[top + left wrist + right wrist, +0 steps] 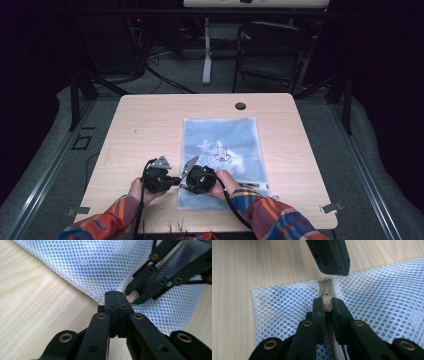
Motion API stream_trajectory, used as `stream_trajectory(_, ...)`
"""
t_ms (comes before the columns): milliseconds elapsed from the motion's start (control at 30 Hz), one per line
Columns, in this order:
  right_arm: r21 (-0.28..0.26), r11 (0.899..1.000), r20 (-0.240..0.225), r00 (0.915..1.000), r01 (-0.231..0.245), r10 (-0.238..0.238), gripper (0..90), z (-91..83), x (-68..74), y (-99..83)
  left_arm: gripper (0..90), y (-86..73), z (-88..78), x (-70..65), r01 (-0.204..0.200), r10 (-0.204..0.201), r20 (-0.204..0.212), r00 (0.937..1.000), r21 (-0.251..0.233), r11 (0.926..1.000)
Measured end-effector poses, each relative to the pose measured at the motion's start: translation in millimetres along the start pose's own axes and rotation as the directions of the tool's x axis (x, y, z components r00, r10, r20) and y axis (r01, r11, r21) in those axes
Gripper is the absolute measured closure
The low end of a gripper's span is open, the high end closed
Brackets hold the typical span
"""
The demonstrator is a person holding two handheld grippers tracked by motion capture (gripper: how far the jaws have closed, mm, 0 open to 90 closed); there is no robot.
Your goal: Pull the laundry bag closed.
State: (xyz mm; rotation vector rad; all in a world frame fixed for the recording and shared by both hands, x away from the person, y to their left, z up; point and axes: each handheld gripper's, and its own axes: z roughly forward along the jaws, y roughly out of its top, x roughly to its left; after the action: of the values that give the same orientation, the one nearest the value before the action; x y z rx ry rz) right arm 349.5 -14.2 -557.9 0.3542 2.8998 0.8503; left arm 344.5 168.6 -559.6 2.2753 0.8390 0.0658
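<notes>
- A white mesh laundry bag lies flat on the pale wood counter, with something blue and white showing through the netting.
- The person leans in from the near edge in plaid sleeves, one gripper in each hand, both meeting at the bag's near left corner.
- The right gripper has its jaws nearly together, pinched on the beige zipper pull, which sits right between the tips.
- The zipper track runs on ahead of those jaws toward the bag's edge, and behind them it passes back under the gripper.
- The left gripper has its jaws pressed fully together; they sit at the hem of the mesh, right at the corner, and they seem to have a bit of the fabric edge nipped between them, though the tips hide the exact hold.
- Just beyond the left jaws' tips, up and to the right, the right gripper's black fingers come in at a slant, with the small beige pull between them.
- From the right gripper's side, the left gripper's closed tip hangs in from above, just past the end of the zipper.
- Bare wood grain lies to the left of both sets of jaws.
</notes>
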Motion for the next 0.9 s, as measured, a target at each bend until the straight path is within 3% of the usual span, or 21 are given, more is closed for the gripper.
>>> stream_trajectory(100, 0.001, 1.000, 0.004, 1.0000, 0.001, -0.001, 82.0, 0.0, 0.2, -0.1, 90.0, -0.3, 4.6, 2.6, 0.022, -0.022, 0.008, 0.9997, 0.015, 0.9996)
stream_trajectory(200, 0.011, 1.000, 0.018, 0.9998, 0.012, -0.012, 82.0, 0.3, 1.9, 0.8, 90.0, 1.7, 1.4, 3.4, 0.039, -0.039, 0.006, 0.9992, -0.028, 0.9988)
stream_trajectory(267, 0.007, 1.000, 0.022, 0.9996, 0.016, -0.016, 82.0, 0.9, 2.1, 0.9, 90.0, 3.1, 3.2, 2.4, 0.047, -0.046, 0.022, 0.9987, -0.026, 0.9986)
stream_trajectory(333, 0.008, 1.000, 0.022, 0.9997, 0.014, -0.015, 82.0, 1.1, 2.0, 0.9, 90.0, 2.0, 9.2, 1.3, 0.029, -0.030, 0.024, 0.9993, 0.017, 0.9994)
stream_trajectory(400, 0.007, 1.000, 0.021, 0.9997, 0.009, -0.009, 82.0, 1.6, 2.6, 1.0, 90.0, 1.4, 11.6, 0.9, 0.042, -0.042, 0.013, 0.9990, 0.015, 0.9990)
stream_trajectory(433, 0.012, 1.000, 0.028, 0.9995, 0.013, -0.014, 82.1, 1.5, 3.0, 1.1, 90.0, 1.2, 11.9, 1.8, 0.040, -0.040, 0.027, 0.9988, 0.024, 0.9989)
stream_trajectory(533, 0.016, 1.000, 0.030, 0.9994, 0.016, -0.017, 82.1, 1.6, 3.7, 1.5, 90.0, 0.8, 14.1, -0.9, 0.020, -0.021, 0.011, 0.9997, 0.041, 0.9989)
stream_trajectory(900, 0.047, 0.999, 0.036, 0.9993, 0.014, -0.015, 82.1, -4.0, 2.1, -0.2, 90.0, 0.3, 15.2, -2.0, 0.002, -0.002, -0.009, 1.0000, 0.037, 0.9993)
